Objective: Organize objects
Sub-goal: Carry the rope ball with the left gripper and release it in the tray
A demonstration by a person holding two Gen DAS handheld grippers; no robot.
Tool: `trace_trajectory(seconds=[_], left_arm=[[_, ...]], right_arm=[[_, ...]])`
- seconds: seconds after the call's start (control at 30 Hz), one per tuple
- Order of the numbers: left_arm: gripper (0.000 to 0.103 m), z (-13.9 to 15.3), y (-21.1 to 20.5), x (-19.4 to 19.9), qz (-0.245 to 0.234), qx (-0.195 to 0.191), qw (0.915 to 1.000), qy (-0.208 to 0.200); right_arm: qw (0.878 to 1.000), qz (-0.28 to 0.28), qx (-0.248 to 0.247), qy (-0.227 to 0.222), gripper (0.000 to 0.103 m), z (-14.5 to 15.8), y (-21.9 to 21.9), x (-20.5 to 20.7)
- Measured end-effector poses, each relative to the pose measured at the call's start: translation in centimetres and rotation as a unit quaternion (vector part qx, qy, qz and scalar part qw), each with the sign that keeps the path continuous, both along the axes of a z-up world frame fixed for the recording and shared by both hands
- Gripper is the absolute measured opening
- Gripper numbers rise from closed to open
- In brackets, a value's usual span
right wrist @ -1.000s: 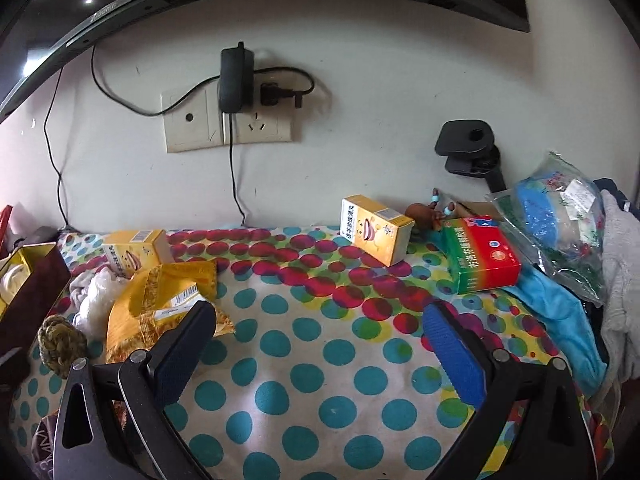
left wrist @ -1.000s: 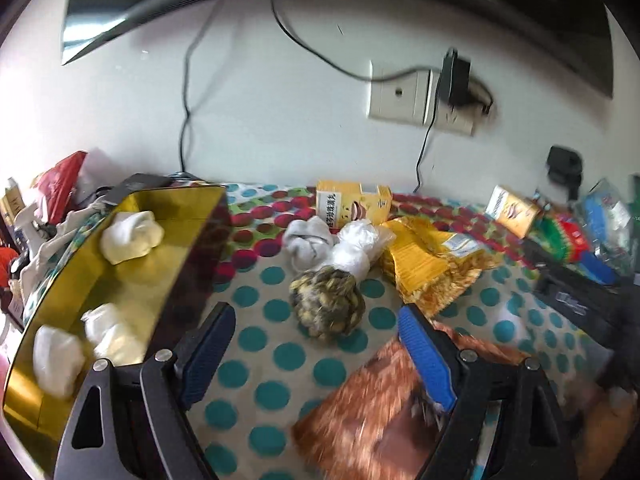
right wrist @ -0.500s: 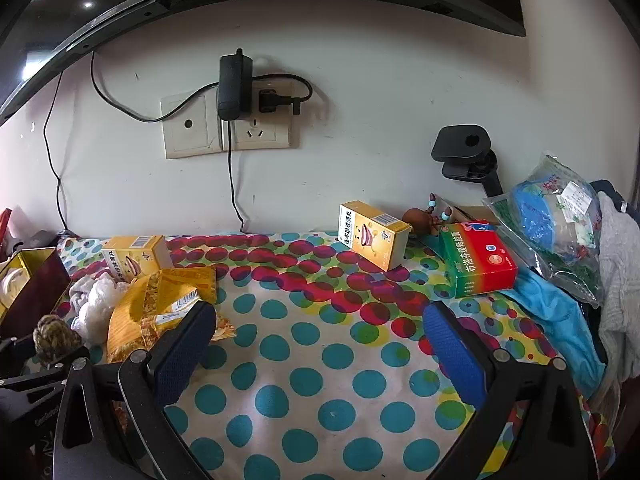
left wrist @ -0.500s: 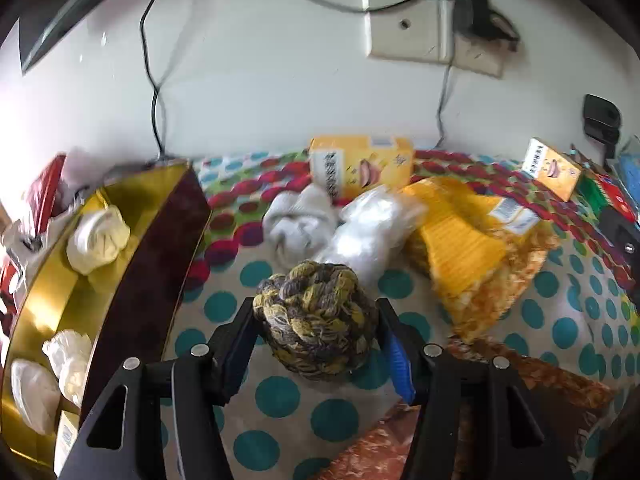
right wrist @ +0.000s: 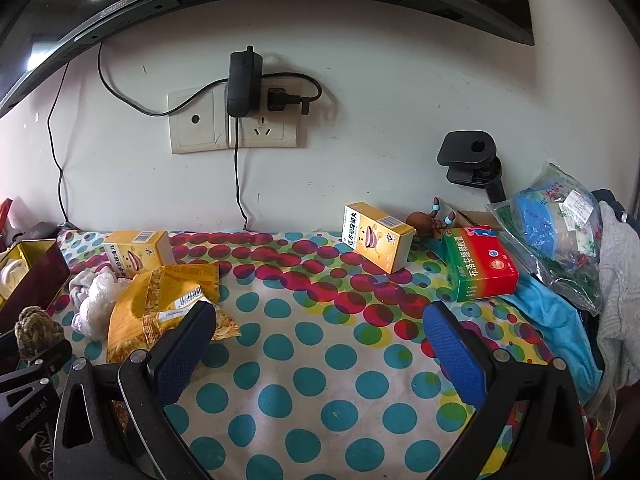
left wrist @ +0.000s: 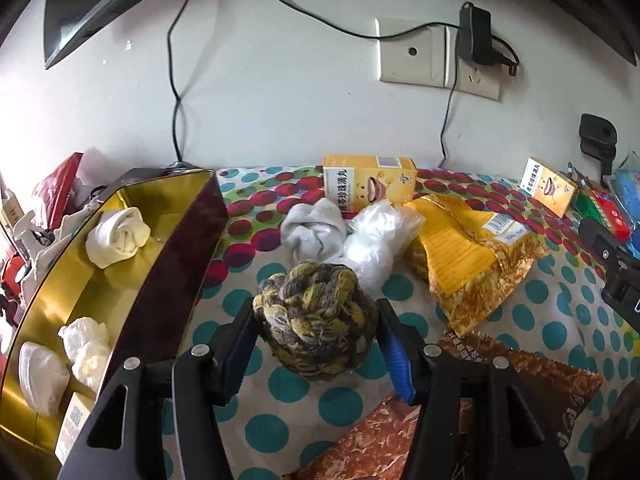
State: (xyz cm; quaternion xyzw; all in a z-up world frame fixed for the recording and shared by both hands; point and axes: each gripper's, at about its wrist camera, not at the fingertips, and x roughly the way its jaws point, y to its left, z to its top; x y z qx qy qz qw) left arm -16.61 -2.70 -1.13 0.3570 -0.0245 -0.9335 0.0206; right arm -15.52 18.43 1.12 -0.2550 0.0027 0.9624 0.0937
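Note:
A knotted yellow-and-grey yarn ball [left wrist: 316,320] sits between the blue pads of my left gripper [left wrist: 316,312], which is shut on it just over the polka-dot cloth. To its left stands a gold tin [left wrist: 180,272] with dark red sides, holding rolled white socks [left wrist: 118,236]. In the right wrist view the yarn ball [right wrist: 38,330] shows at the far left edge. My right gripper [right wrist: 320,312] hangs open over bare cloth with nothing between its fingers.
Behind the ball lie a white sock [left wrist: 314,228], a crumpled plastic bag [left wrist: 380,240], a yellow snack pack [left wrist: 468,248] and a yellow box [left wrist: 368,182]. A brown packet [left wrist: 400,440] lies close in front. Another yellow box [right wrist: 376,236], a red-green box [right wrist: 480,268] and blue cloth [right wrist: 552,320] sit right.
My left gripper moved forward around the yarn ball and its jaws closed onto it. The right gripper stayed where it was, still open.

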Motion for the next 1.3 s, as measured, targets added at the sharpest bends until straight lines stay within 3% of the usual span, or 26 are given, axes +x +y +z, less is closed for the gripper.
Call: trace_trajectory(seconds=[0.5, 0.67, 0.77, 0.87, 1.03, 1.3], left_arm=[[0.059, 0.4, -0.6, 0.9, 0.013, -0.001, 0.9999, 0.003], [0.059, 4.3, -3.7, 1.9, 0.049, 0.023, 0.9980, 0.031], [0.059, 6.7, -6.4, 1.9, 0.086, 0.002, 0.9954, 0.041], [0.059, 7.1, -9.9, 1.7, 0.131, -0.021, 0.9909, 0.022], [0.059, 5.3, -15.2, 2.1, 0.191, -0.038, 0.9806, -0.021], [0.059, 4.2, -17.1, 2.3, 0.215, -0.032, 0.9749, -0.049]], right_arm=[[1.000, 0.004, 0.009, 0.000, 0.103, 0.0, -0.3, -0.1], [1.000, 0.005, 0.012, 0.001, 0.103, 0.1, -0.5, -0.1], [1.000, 0.005, 0.010, 0.002, 0.103, 0.1, -0.5, 0.0], [1.000, 0.005, 0.011, 0.000, 0.103, 0.1, -0.5, -0.1], [1.000, 0.007, 0.012, 0.001, 0.103, 0.1, -0.5, 0.0], [1.000, 0.006, 0.012, 0.000, 0.103, 0.1, -0.5, 0.0]])
